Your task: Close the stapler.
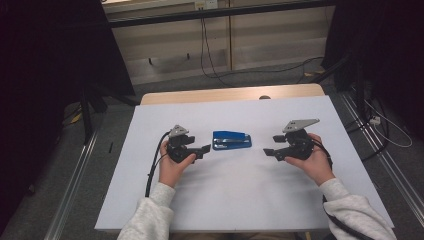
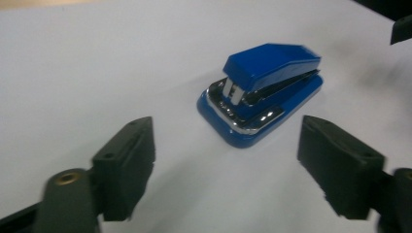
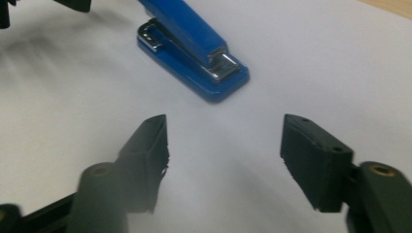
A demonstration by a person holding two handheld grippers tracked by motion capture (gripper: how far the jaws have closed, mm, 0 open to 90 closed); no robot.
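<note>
One blue stapler (image 1: 231,140) lies mid-worktop (image 1: 150,200), nearer the far edge. Two hand-held grippers flank it: left hand-held gripper (image 1: 204,149) and right hand-held gripper (image 1: 270,151), each with jaws spread, holding nothing.

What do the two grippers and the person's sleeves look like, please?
Both the left gripper and the right gripper are black, each with two blocky jaws, a grey three-cornered plate on top and a black cable trailing back. The sleeves are light grey and fleecy.
</note>
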